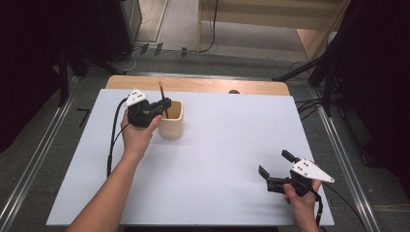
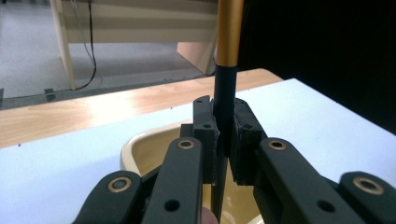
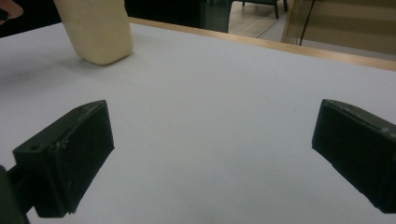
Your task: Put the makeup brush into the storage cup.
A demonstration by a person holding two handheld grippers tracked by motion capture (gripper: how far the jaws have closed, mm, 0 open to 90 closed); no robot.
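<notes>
**benchrat:** Fingers (image 2: 212,140) on the left gripper (image 1: 153,107) are clamped tight on a thin brush (image 2: 224,102), black shaft with a gold section higher up. It stands nearly upright, with its lower end inside the mouth of the pale wooden cup (image 1: 171,119), which sits on the white worktop (image 1: 217,145) toward the far left. Looks to me like the job is dropping the brush into that cup. Any tips for doing it cleanly?

**gluegun_gary:** I'd go straight down and keep the shaft vertical until the bottom end meets the cup floor, or gets close to it. From the left gripper view I can't tell how deep it sits right now; the fingers hide the lower end. Letting go too high probably means a bounce, and that cup looks light enough to tip or skid.

**benchrat:** What about the right gripper (image 1: 276,170)?

**gluegun_gary:** Its fingers (image 3: 70,158) are wide apart with nothing between them, and it's parked near the front right of the worktop, well apart from the cup. Fine where it is, though it could come over and steady the cup wall if things wobble. When releasing, I'd open slowly so the brush leans gently against the rim instead of flopping, then lift the left gripper straight up so it doesn't snag the handle.
</notes>
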